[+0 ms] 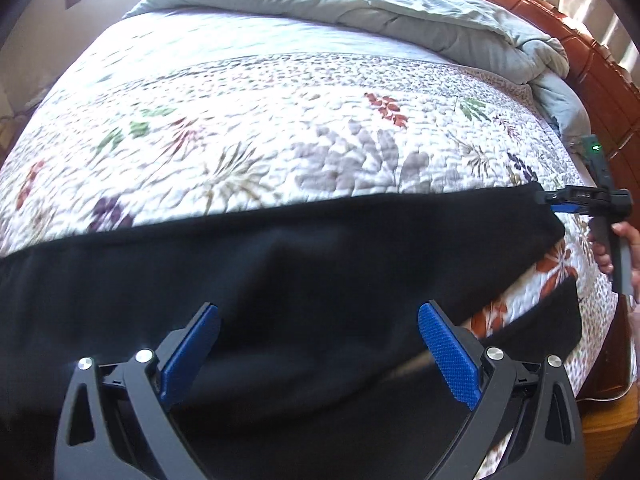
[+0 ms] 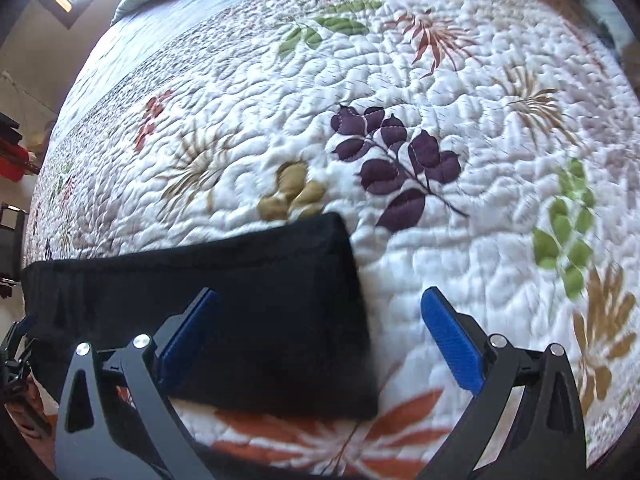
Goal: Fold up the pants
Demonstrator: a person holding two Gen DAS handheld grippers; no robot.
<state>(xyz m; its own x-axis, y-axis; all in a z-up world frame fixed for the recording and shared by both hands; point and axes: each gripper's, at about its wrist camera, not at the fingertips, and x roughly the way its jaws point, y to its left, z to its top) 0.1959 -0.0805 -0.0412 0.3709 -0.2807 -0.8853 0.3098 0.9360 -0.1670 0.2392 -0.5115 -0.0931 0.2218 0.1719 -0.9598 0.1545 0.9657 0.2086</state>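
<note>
two views: left wrist first, then right wrist.
left wrist, garment: black pants (image 1: 280,280) lie in a long band across the near part of a floral quilt (image 1: 240,140) on a bed; a second dark strip shows lower right, with quilt between the two.
left wrist, tool: left gripper (image 1: 318,354) has its blue pads spread wide over the cloth and grips nothing.
left wrist, far end: right gripper (image 1: 550,199) sits at the band's far right corner, held by a hand (image 1: 608,248); whether it pinches the cloth cannot be told from here.
left wrist, background: a grey duvet (image 1: 400,8) is bunched at the head of the bed beside a wooden headboard (image 1: 600,72).
right wrist, garment: one squared end of the pants lies flat on the quilt, its corner between the open fingers, nearer the left one.
right wrist, tool: jaws stand wide apart and empty, cloth under the left pad, bare quilt under the right.
handling, judged: soft, limp, light fabric; it sags between holds and slides little on the quilted surface.
hold, judged: pinch the hem corner or doubled edge at each end, both layers together.
</note>
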